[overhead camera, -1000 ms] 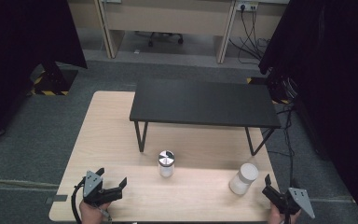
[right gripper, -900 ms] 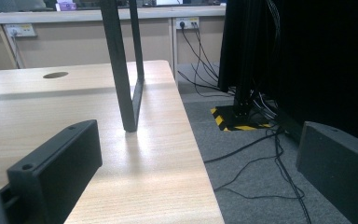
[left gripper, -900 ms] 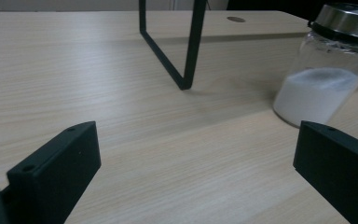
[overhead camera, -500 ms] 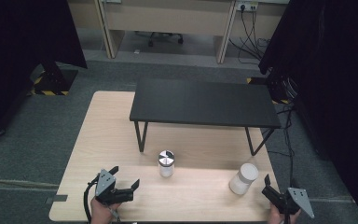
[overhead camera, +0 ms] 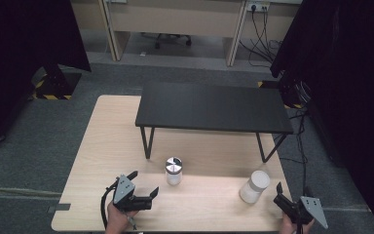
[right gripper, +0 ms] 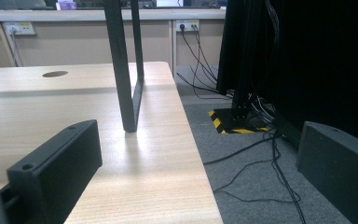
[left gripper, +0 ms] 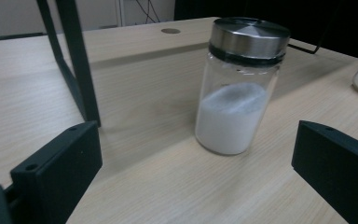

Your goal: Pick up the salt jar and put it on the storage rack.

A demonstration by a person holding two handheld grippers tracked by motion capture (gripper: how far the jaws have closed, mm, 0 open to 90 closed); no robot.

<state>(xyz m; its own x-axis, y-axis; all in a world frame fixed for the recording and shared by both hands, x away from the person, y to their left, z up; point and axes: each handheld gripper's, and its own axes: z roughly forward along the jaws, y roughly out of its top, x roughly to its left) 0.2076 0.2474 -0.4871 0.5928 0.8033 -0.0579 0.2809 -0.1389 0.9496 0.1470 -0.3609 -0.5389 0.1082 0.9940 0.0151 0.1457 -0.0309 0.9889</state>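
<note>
Two hand-held grippers at the near edge of a wooden table (overhead camera: 107, 146) bearing a black stand (overhead camera: 214, 105).

The left gripper (overhead camera: 143, 187), jaws spread wide and grasping nothing, pointed at the steel-lidded glass jar (overhead camera: 173, 171) of white powder, which stood upright near it, ahead of the stand. The right gripper (overhead camera: 278, 195), also released, lay just beside a white jar (overhead camera: 254, 186).
</note>
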